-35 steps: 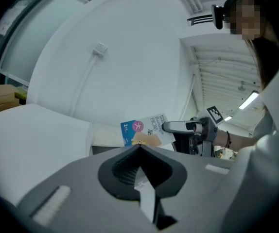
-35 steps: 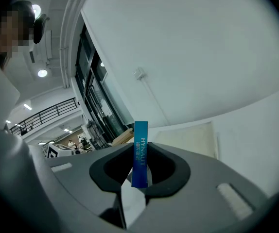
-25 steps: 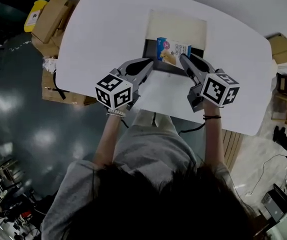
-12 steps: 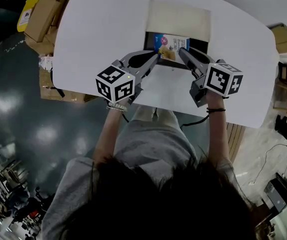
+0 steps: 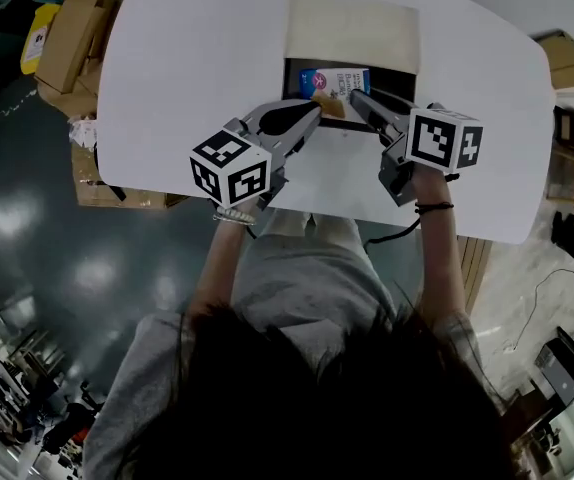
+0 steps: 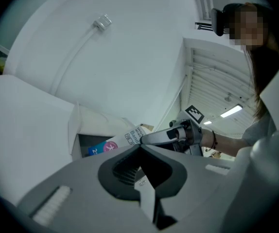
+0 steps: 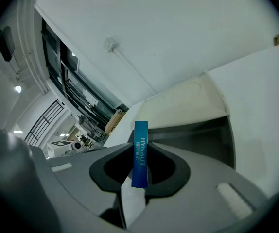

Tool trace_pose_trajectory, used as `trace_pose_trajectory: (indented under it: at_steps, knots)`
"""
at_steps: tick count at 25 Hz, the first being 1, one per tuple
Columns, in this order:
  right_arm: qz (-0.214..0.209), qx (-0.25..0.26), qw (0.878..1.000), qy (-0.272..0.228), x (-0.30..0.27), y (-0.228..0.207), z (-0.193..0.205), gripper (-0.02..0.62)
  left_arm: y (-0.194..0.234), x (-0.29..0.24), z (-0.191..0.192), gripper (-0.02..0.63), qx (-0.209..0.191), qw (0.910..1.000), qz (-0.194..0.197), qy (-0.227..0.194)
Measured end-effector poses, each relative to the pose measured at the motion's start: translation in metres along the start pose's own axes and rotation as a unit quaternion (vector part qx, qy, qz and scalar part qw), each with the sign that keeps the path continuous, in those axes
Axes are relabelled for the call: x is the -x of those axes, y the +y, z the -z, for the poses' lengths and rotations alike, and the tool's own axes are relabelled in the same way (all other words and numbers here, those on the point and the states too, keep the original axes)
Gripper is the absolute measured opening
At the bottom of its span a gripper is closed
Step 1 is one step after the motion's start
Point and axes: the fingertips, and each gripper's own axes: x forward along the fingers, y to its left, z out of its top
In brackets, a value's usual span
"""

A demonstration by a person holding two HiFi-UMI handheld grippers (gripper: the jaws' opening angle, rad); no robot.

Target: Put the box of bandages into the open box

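Observation:
The bandage box (image 5: 335, 80), blue and white, tilts down into the open cardboard box (image 5: 297, 73), whose lid flap (image 5: 352, 28) stands open at the far side. My right gripper (image 5: 355, 96) is shut on the bandage box; in the right gripper view its blue edge (image 7: 140, 140) stands upright between the jaws of my right gripper (image 7: 140, 165), with the open box's dark inside (image 7: 198, 132) beyond. My left gripper (image 5: 314, 108) is shut with nothing in it, close by the bandage box's near left corner. In the left gripper view the bandage box (image 6: 115, 143) shows past the tip of my left gripper (image 6: 140, 148).
The white table (image 5: 187, 68) bears only the open box. Cardboard boxes (image 5: 72, 43) are stacked on the dark floor to the table's left. The table's near edge lies just under both grippers. A person's arm with my right gripper (image 6: 178, 134) fills the right of the left gripper view.
The right gripper has sunk with the bandage box, which now sits lower inside the open box. The left gripper has stayed beside it.

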Motion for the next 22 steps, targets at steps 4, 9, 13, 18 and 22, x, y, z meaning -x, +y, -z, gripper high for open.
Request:
trace_pose_trajectory:
  at_steps: [4, 9, 13, 18, 22]
  knots:
    - [-0.003, -0.018, 1.0, 0.011, -0.002, -0.002, 0.003, 0.092, -0.002, -0.003, 0.003, -0.006, 0.005, 1.0, 0.008, 0.002]
    - [-0.005, -0.04, 0.999, 0.026, -0.004, -0.006, 0.008, 0.092, -0.004, -0.005, 0.007, -0.006, 0.007, 0.9999, 0.013, 0.003]
    - [-0.006, -0.053, 0.998, 0.041, -0.005, -0.009, 0.012, 0.092, -0.007, -0.007, 0.007, -0.006, 0.011, 0.9998, 0.015, 0.0]
    - [0.003, -0.063, 0.997, 0.053, -0.005, -0.014, 0.015, 0.094, -0.009, -0.008, 0.008, -0.006, 0.012, 0.9998, 0.016, -0.003]
    - [0.008, -0.072, 0.995, 0.064, -0.005, -0.018, 0.017, 0.098, -0.01, -0.007, 0.01, -0.006, 0.013, 0.9998, 0.016, -0.004]
